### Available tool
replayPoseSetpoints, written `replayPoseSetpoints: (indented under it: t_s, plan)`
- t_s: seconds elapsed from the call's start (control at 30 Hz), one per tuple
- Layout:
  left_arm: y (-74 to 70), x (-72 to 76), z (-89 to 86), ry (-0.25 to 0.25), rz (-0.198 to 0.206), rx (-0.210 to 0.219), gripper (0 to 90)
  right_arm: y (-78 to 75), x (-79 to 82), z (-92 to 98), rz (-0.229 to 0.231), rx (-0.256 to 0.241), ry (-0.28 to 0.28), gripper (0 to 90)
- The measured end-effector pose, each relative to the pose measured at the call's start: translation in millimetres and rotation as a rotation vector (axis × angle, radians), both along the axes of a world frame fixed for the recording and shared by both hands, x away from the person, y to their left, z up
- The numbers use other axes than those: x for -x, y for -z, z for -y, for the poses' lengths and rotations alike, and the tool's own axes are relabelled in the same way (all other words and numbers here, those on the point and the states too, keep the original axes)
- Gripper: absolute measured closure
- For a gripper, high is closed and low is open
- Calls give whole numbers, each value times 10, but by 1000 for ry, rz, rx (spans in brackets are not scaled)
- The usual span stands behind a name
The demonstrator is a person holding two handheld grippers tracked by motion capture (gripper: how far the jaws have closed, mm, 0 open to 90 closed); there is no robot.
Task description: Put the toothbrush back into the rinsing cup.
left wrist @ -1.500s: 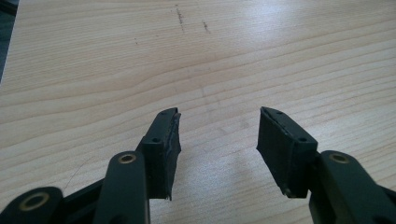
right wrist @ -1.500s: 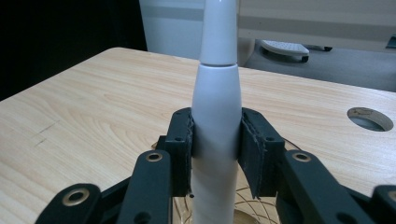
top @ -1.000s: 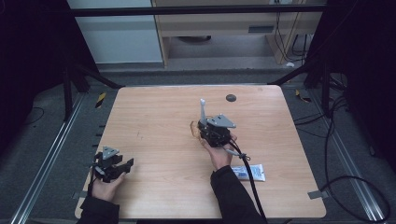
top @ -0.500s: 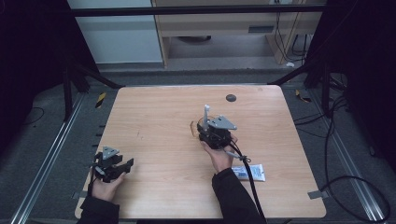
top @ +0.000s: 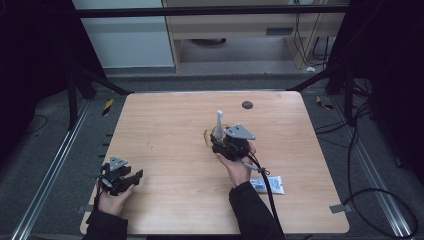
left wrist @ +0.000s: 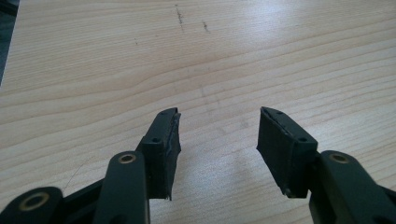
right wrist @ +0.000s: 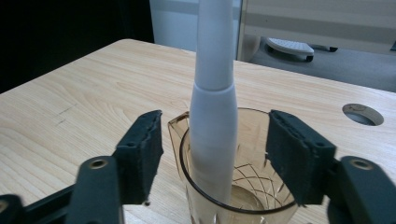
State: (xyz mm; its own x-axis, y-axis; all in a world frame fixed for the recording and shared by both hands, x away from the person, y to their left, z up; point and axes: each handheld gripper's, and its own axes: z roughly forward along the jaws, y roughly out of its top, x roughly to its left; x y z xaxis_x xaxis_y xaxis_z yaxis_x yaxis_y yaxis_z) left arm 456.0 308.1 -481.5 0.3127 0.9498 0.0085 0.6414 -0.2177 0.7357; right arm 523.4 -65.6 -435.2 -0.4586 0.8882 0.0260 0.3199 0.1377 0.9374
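Looking down from the high view, the right gripper [top: 226,141] sits right behind an amber glass [top: 211,137] holding a white toothbrush handle [top: 219,121]; the left gripper [top: 125,177] idles far off at the table [top: 165,125] corner.

Left gripper view: jaws spread, empty.

Right gripper view: jaws spread either side of the glass [right wrist: 233,186]. I reckon nudging the handle [right wrist: 212,107] could tip it.
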Motion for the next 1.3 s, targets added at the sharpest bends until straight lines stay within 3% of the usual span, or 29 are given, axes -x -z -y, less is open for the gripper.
replayPoseSetpoints:
  t_s: [0.47, 0.9, 1.17, 1.3]
  plan:
    - [-7, 9, -3, -5, 5, 2, 472, -111, 225, 216, -11, 23, -45, 250]
    - [-17, 22, 1, -10, 10, 0, 473, -268, 439, 774, -7, 48, -3, 259]
    - [-17, 21, 3, -7, 9, 2, 494, -199, 546, 1045, -45, 54, 3, 302]
    - [-16, 20, 7, -1, 6, 3, 513, -111, 582, 1124, -85, 64, 0, 342]
